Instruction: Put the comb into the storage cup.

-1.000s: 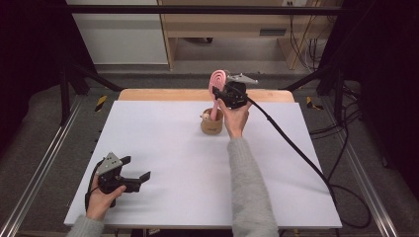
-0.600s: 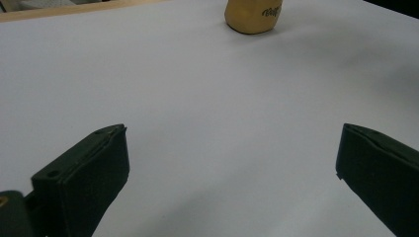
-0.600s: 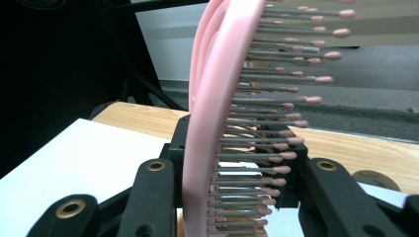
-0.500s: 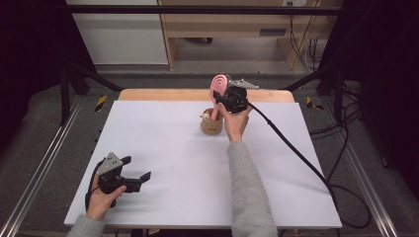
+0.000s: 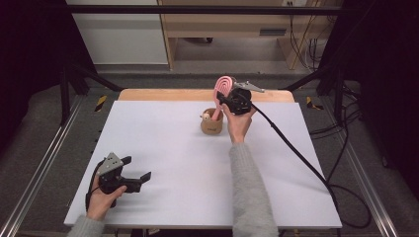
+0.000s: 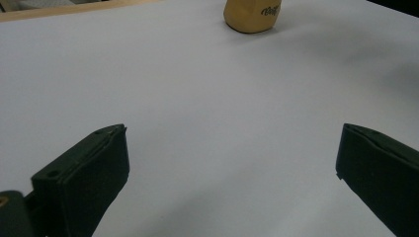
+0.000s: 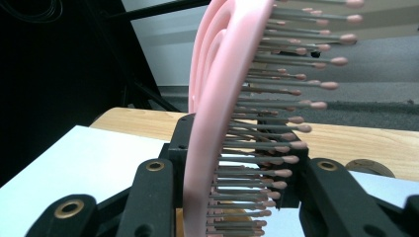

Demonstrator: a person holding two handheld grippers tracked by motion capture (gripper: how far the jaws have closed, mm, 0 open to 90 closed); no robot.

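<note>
A pink hairbrush (image 5: 225, 84) stands upright with its handle down inside a tan cup (image 5: 211, 123) at the back middle of the white table (image 5: 173, 148). My right gripper (image 5: 226, 100) is shut on the brush just above the cup. In the right gripper view the brush (image 7: 222, 98) runs up between the jaws of the right gripper (image 7: 242, 190), bristles pointing right. My left gripper (image 5: 137, 169) rests at the front left of the table, open, with nothing between its fingers. In the left gripper view, the left gripper (image 6: 232, 143) faces the cup (image 6: 252, 15) across bare white surface.
A strip of wooden tabletop (image 5: 168, 95) shows behind the white sheet. The right gripper's black cable (image 5: 296, 153) trails across the table's right side and off its edge. Metal frame rails (image 5: 44, 163) run along both sides, and dark floor surrounds the table.
My right hand has edged slightly right and down with the brush still gripped. The left gripper has stayed where it was.
</note>
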